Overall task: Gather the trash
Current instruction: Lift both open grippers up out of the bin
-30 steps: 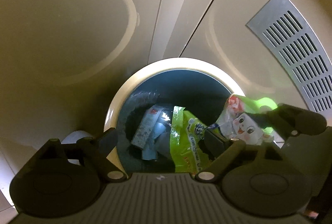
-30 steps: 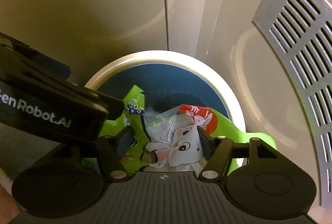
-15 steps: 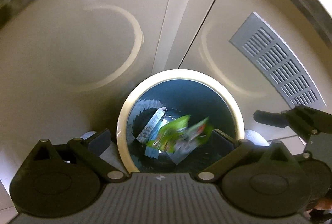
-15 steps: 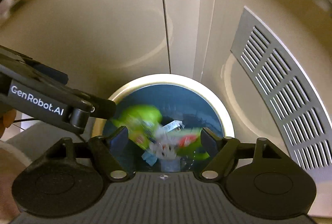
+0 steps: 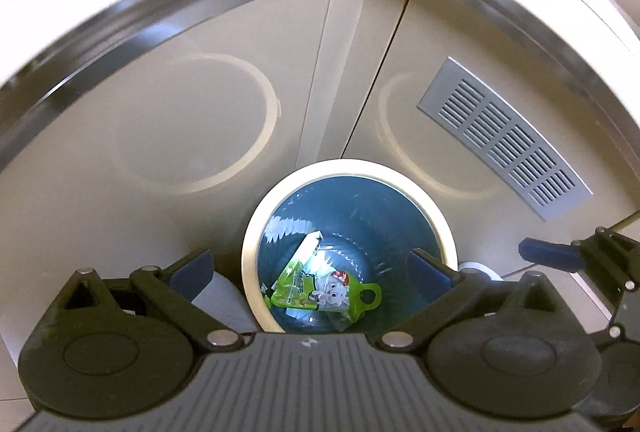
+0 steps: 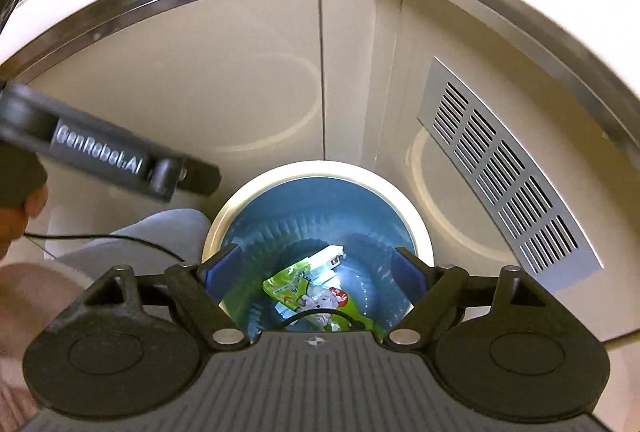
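Those green snack wrappers [image 5: 320,292] at the bottom of the blue bin [image 5: 450,232] look featherlight, crinkly and slippery, best pinched by an edge, and both the left gripper [image 5: 308,266] and right gripper [image 6: 316,268] have just spread their fingers wide with nothing between them.

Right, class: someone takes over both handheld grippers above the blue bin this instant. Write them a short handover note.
Left gripper: open, nothing between its jaws, above the bin.
Right gripper: open and empty, its jaws have just been opening, also above the bin.
Trash: the green snack wrapper with a cartoon rabbit and the white carton lie at the bottom of the round blue bin with a cream rim, which stands in front of beige cabinet doors.
Done: both wrappers are dropped in.
Left: no other loose trash shows in these views; look around for more.
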`<state>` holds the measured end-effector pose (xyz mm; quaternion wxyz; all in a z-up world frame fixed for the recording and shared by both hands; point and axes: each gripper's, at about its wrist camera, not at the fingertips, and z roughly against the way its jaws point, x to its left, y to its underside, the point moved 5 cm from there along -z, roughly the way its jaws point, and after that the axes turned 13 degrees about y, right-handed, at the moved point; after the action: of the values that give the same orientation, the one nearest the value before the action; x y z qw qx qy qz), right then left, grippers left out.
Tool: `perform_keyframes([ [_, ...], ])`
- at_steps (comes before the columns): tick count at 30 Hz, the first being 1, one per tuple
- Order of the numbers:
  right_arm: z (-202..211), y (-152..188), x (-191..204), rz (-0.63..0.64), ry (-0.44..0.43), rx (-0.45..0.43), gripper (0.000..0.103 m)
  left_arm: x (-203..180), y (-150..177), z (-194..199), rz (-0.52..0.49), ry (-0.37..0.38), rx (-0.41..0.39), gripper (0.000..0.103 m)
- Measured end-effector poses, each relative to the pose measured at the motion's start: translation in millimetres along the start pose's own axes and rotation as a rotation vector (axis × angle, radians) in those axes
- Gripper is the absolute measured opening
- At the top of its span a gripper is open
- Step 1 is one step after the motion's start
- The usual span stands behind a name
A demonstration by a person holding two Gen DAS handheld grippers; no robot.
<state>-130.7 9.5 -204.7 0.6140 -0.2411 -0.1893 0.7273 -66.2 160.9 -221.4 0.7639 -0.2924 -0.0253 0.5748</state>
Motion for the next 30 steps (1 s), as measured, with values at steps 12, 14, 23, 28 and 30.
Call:
perform_keyframes([
  [12,12,5,-6,-0.031,0.038,-0.036,0.086,-9,1,17,-0.045,-0.010,-0.048,0.103],
  [14,13,6,-4,-0.030,0.040,-0.040,0.086,-10,1,18,-0.051,-0.010,-0.051,0.103],
  [23,11,7,-4,-0.031,0.035,-0.034,0.087,-10,-1,19,-0.061,-0.011,-0.052,0.103],
  [28,11,7,-4,-0.030,0.035,-0.039,0.087,-12,-1,20,-0.066,-0.016,-0.056,0.103],
  [30,12,7,-4,-0.032,0.036,-0.041,0.087,-13,-1,21,-0.070,-0.018,-0.058,0.103],
])
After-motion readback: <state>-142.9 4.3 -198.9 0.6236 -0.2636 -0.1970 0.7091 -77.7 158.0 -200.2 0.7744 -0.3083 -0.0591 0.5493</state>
